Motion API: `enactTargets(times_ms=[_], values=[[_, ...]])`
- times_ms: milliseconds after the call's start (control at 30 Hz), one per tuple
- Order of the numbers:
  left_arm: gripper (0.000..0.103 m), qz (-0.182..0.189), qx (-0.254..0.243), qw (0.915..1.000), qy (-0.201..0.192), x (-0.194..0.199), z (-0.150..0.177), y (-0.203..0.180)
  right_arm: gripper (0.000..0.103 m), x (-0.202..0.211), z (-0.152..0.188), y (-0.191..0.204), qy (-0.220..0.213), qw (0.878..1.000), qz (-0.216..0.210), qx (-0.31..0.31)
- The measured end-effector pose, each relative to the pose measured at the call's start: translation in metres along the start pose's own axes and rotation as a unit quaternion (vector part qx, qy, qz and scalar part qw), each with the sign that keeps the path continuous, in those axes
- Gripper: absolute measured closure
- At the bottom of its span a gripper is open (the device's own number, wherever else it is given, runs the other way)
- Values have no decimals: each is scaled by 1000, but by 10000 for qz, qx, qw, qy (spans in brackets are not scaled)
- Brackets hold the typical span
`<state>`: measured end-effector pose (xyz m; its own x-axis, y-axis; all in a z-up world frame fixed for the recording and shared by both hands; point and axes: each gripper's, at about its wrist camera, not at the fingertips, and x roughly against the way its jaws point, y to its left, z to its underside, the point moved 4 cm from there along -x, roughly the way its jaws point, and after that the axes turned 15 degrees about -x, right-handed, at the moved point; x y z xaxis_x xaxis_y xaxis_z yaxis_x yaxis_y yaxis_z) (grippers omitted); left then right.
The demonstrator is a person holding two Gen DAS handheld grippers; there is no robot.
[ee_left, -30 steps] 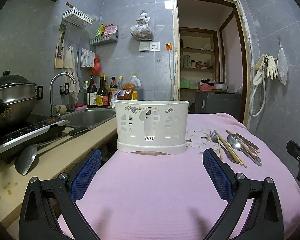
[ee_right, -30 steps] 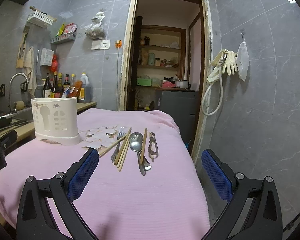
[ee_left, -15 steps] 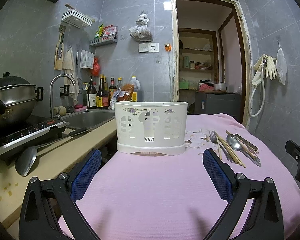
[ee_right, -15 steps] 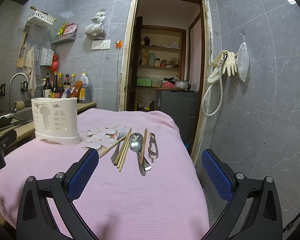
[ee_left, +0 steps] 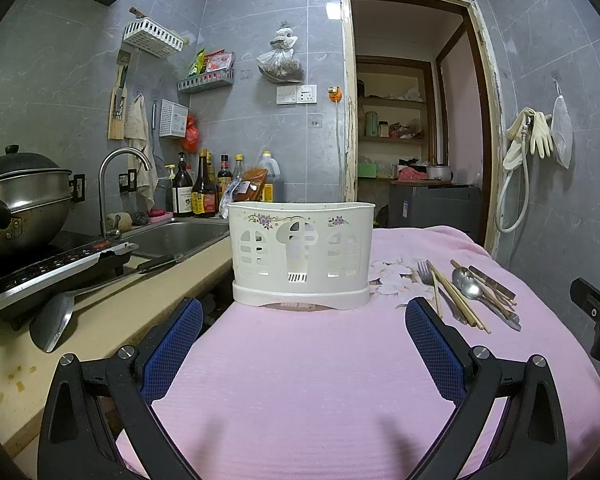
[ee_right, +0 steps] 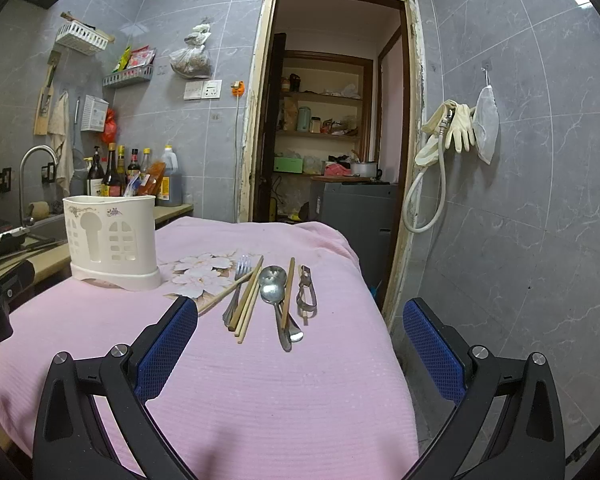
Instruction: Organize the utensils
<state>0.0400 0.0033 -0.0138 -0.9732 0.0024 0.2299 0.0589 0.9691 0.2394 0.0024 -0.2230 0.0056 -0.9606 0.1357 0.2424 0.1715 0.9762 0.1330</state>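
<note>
A white plastic utensil holder (ee_left: 301, 254) with cut-out windows stands upright on the pink tablecloth (ee_left: 300, 380); it also shows in the right wrist view (ee_right: 112, 244). To its right lie a fork (ee_right: 238, 280), wooden chopsticks (ee_right: 249, 300), two metal spoons (ee_right: 274, 288) and a metal peeler (ee_right: 306, 290). My left gripper (ee_left: 302, 344) is open and empty, in front of the holder. My right gripper (ee_right: 300, 340) is open and empty, just short of the utensils' near ends.
A counter at the left holds a sink (ee_left: 176, 236), a tap (ee_left: 120, 188), an induction hob (ee_left: 60, 264) with a pot (ee_left: 20, 200), a spatula (ee_left: 56, 320) and sauce bottles (ee_left: 204, 192). The table's right edge (ee_right: 396, 344) drops to the floor by a doorway (ee_right: 332, 120).
Both grippers stay almost still; the views shift only very slightly. Nothing on the table has moved.
</note>
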Motion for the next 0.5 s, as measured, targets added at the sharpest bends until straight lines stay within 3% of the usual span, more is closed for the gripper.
enactTargets(times_ms=[500], values=[[3, -3, 2, 10000, -5, 1, -2, -2, 0, 0, 0, 0, 0, 10000, 4, 6]])
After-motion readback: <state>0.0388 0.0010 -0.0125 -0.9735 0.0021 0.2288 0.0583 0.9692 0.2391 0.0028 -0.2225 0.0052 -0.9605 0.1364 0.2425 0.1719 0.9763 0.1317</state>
